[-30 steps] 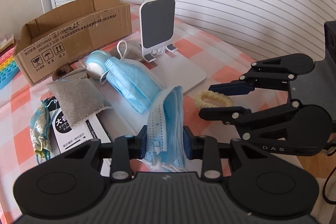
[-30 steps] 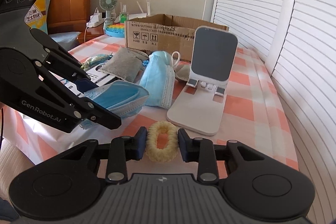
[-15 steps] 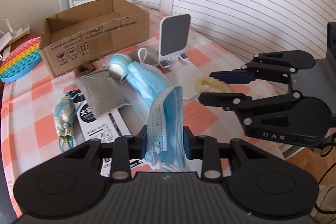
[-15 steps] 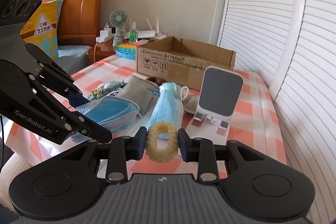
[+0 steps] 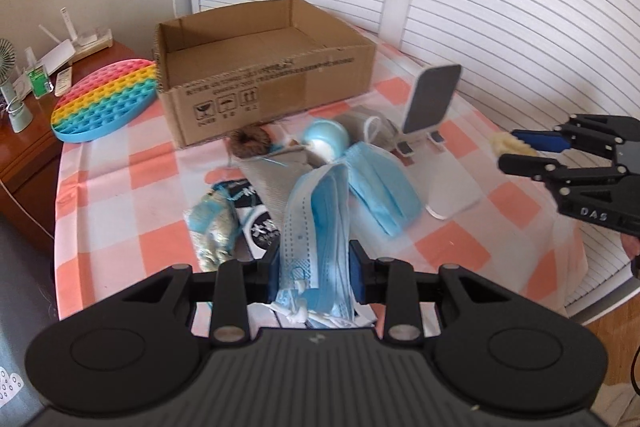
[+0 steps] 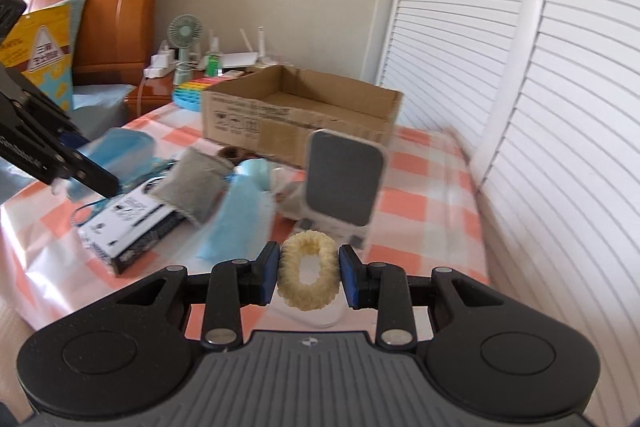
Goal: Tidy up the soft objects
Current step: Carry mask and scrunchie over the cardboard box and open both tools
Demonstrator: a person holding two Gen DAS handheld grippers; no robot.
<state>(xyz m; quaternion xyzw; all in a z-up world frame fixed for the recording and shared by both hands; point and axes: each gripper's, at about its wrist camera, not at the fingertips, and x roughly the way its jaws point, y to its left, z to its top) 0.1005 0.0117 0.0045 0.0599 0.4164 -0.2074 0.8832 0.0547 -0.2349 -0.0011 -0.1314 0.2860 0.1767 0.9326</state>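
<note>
Left gripper pinches a folded blue face mask edge-on, lifted above the checked table. Right gripper squeezes a cream scrunchie by its sides. Both aim at the open cardboard box, likely the drop spot. "DAS" reads on the right gripper body; "GenRobot.AI" only partly legible on the left.

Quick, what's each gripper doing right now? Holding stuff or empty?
Left gripper: closed on a blue face mask.
Right gripper: closed on a fuzzy cream hair tie.
</note>
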